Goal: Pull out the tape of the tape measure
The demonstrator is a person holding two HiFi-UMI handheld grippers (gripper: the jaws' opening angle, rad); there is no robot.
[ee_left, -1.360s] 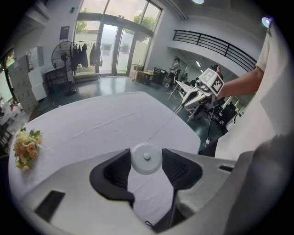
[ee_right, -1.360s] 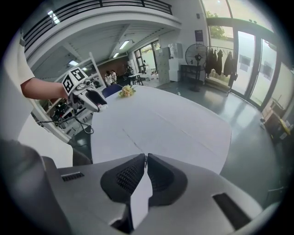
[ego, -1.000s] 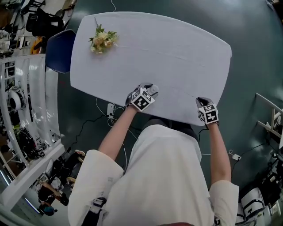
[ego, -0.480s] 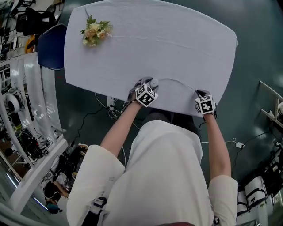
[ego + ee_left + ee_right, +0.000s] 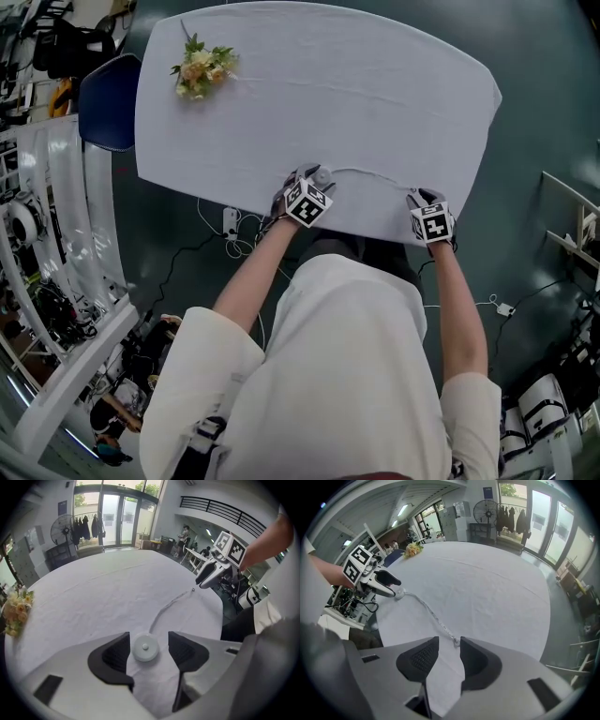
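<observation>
Tape out, I'm letting go
Left gripper [image 5: 148,638] opening around the tape measure [image 5: 145,648], right gripper [image 5: 449,649] opening off the tape [image 5: 427,610]; next, lift both clear.

Loose white top [image 5: 347,375], plain fabric, soft folds down the front. Short wide sleeves [image 5: 202,361] end about the elbow; forearms [image 5: 251,272] uncovered. Dark garment [image 5: 361,255] shows past the lower hem. Black strap [image 5: 192,461] with a pale grey-and-black clip [image 5: 208,433] near the left shoulder; its detail is too small to make out.
</observation>
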